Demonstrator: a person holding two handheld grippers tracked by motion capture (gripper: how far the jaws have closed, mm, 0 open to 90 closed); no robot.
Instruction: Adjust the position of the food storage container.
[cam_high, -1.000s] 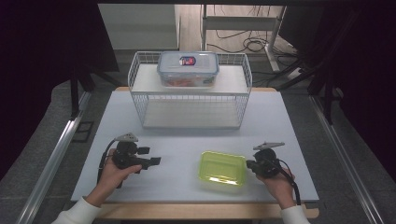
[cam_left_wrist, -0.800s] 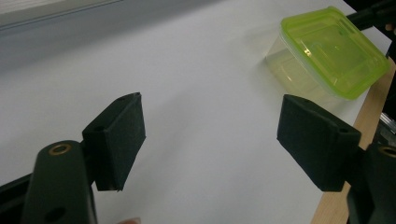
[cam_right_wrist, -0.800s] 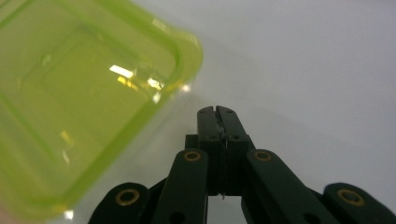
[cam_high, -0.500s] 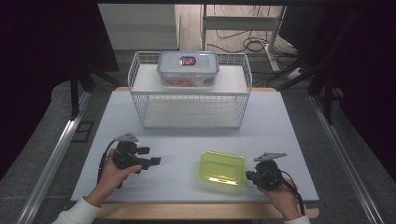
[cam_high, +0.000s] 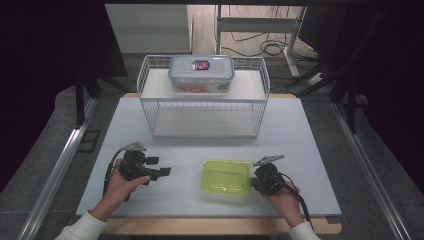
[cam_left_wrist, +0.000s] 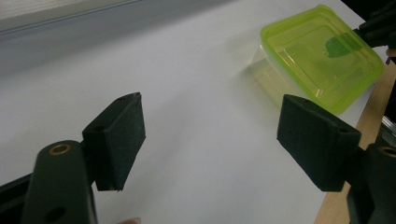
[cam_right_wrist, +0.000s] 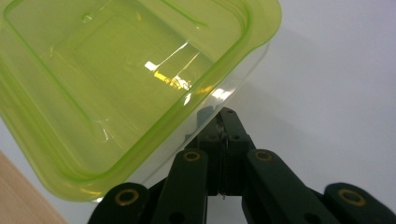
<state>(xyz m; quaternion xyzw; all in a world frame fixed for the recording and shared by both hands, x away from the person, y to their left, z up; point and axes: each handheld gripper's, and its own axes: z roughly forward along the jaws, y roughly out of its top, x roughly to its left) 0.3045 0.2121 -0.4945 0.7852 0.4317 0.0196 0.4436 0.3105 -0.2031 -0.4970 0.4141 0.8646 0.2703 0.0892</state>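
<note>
The green container (cam_high: 226, 177) sits lid-on near the front edge of the white table (cam_high: 320, 150), between the two hands, and the placing looks deliberate: it is within easy reach of either tool and well clear of the wire basket (cam_high: 204, 100) at the back. The right gripper (cam_high: 253, 183) comes in low at the container's right end, and in the right gripper view its jaws are pressed together, tips just under the overhanging green lid (cam_right_wrist: 140, 70) and against the clear wall below it (a pinch on the rim cannot be made out, so this reads as a nudge or a brace rather than a grasp). That low angle probably suits sliding or steadying the box, since its smooth sides offer little to grab. The left gripper (cam_high: 161, 172) hovers apart from the container, pointing toward it, with its fingers (cam_left_wrist: 116, 140) spread wide and holding nothing, likely readied to take the opposite side. A second, blue-lidded box (cam_high: 201, 74) rests on the basket's upper shelf, untouched.
</note>
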